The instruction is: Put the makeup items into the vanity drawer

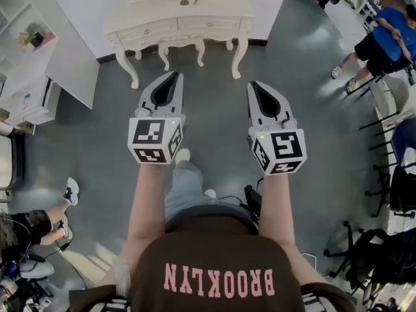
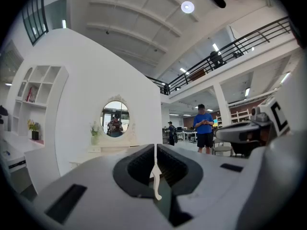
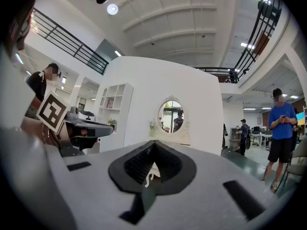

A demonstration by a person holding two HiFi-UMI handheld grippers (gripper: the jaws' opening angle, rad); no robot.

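Left tool [image 1: 173,77] and right tool [image 1: 255,86] are pressed together with nothing pinched. Both are held side by side and aimed at the vanity bench [image 1: 224,8], well apart from it, likely for the approach. Drawer [image 1: 155,29] is seen shut. Makeup items can't be made out.

Left gripper [image 1: 173,77] and right gripper [image 1: 255,85]: matt pale-grey plastic shells; pads [image 2: 143,166] black, ribbed, matt; vanity [image 1: 179,19] smooth, cream-painted, satin; floor [image 1: 214,109] grey, smooth, faintly glossy; shirt [image 1: 214,259] brown cloth, matt.
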